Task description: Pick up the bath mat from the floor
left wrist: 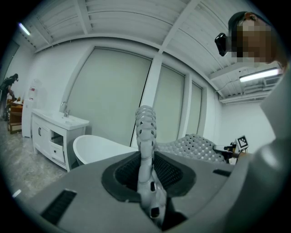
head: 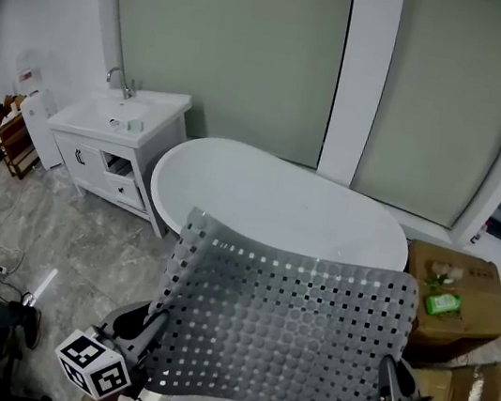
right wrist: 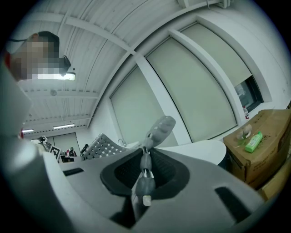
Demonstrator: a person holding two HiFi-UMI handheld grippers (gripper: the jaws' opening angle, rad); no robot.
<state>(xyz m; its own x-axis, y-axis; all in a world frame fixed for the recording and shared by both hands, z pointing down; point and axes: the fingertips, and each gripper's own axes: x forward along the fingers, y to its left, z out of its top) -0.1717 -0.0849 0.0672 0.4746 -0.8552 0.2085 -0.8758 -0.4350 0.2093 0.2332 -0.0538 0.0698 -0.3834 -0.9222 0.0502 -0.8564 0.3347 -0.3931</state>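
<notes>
While held clear of the floor [head: 82, 243], spanned mat [head: 281, 329] across the front of tub [head: 279, 200], with long axis left to right. At left, pinched its near left corner in closed left gripper [left wrist: 145, 175] jaws, edge-on and rising from between them. At right, pinched the right corner likewise in right gripper [right wrist: 144, 175] jaws. Stretched away ahead of both jaws, equally near either hand.
</notes>
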